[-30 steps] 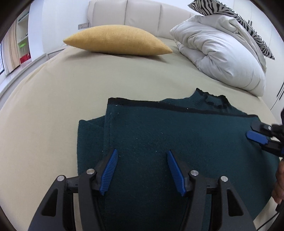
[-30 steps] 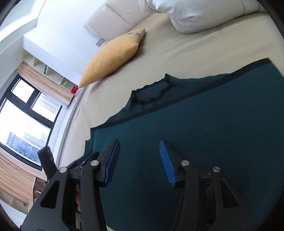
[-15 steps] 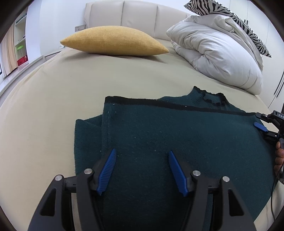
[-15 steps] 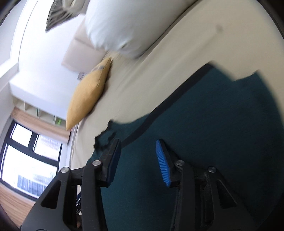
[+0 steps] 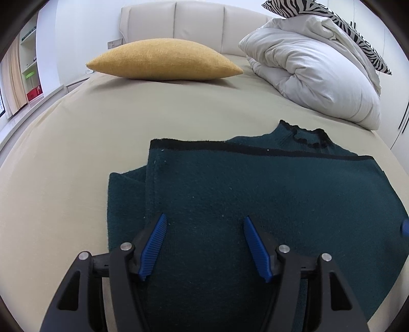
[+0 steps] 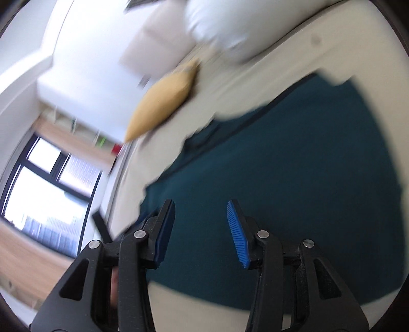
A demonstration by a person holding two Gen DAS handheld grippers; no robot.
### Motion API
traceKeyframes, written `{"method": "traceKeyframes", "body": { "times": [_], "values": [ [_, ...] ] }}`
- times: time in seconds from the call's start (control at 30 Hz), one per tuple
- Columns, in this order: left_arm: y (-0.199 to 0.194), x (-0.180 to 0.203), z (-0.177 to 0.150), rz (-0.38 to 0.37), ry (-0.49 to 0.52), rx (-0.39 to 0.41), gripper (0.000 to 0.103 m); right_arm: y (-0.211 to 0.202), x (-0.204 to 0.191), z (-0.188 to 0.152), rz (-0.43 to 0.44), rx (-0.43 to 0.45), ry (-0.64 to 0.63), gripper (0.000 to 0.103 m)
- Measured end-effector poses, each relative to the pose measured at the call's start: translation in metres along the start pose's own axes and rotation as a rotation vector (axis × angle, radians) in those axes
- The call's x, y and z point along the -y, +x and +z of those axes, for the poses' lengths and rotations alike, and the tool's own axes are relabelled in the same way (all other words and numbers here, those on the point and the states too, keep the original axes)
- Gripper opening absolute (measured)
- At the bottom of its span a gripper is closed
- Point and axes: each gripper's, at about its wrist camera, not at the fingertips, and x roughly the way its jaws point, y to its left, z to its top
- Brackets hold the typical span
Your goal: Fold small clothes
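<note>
A dark teal knitted sweater (image 5: 255, 189) with black trim lies folded on the beige bed, its collar (image 5: 306, 135) at the far right. My left gripper (image 5: 204, 245) is open and empty, hovering over the sweater's near part. In the blurred right wrist view the same sweater (image 6: 294, 158) fills the middle. My right gripper (image 6: 202, 227) is open and empty above the sweater's near edge. A blue tip of the right gripper shows in the left wrist view (image 5: 405, 227) at the right border.
A yellow pillow (image 5: 163, 61) lies at the far side of the bed (image 5: 76, 143), next to a white duvet (image 5: 314, 74) and a zebra-print pillow (image 5: 332, 20). The headboard (image 5: 194, 23) is behind them. A window (image 6: 38, 194) and wooden floor lie off the bed.
The right gripper has pulled back from the sweater's right edge toward the near side and is swinging fast. The left gripper has barely moved. The sweater stays as it was.
</note>
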Motion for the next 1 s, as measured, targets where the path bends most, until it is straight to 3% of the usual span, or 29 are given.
{"method": "traceKeyframes", "body": {
  "times": [0.13,0.27,0.4,0.53,0.63,0.73,0.83,0.9,1.0],
  "values": [
    [0.001,0.0,0.001,0.005,0.005,0.0,0.065,0.067,-0.024,-0.028,0.086,-0.166,-0.014,0.042],
    [-0.001,0.0,0.001,0.0,-0.002,-0.009,0.065,0.093,-0.015,-0.037,0.042,-0.224,-0.009,0.04],
    [-0.023,0.004,-0.003,-0.032,-0.046,-0.029,0.065,0.062,0.014,-0.025,0.049,-0.12,0.069,0.04],
    [-0.053,0.02,-0.018,-0.23,-0.144,-0.054,0.065,0.014,0.058,-0.018,0.003,0.049,0.205,0.039],
    [-0.059,0.038,-0.032,-0.285,-0.128,-0.082,0.066,-0.02,0.074,-0.019,-0.012,0.145,0.279,0.041],
    [-0.05,0.043,-0.046,-0.259,-0.106,-0.113,0.065,-0.023,0.068,-0.026,0.012,0.107,0.249,0.044],
    [-0.051,0.02,-0.053,-0.344,-0.197,-0.119,0.058,-0.02,0.076,-0.029,-0.042,0.024,0.205,0.044],
    [-0.054,0.002,-0.056,-0.395,-0.25,-0.127,0.058,-0.024,0.086,-0.033,-0.024,0.038,0.212,0.042],
    [-0.064,-0.026,-0.065,-0.413,-0.3,-0.113,0.058,-0.049,0.106,-0.035,-0.005,0.121,0.304,0.042]
  ]
}}
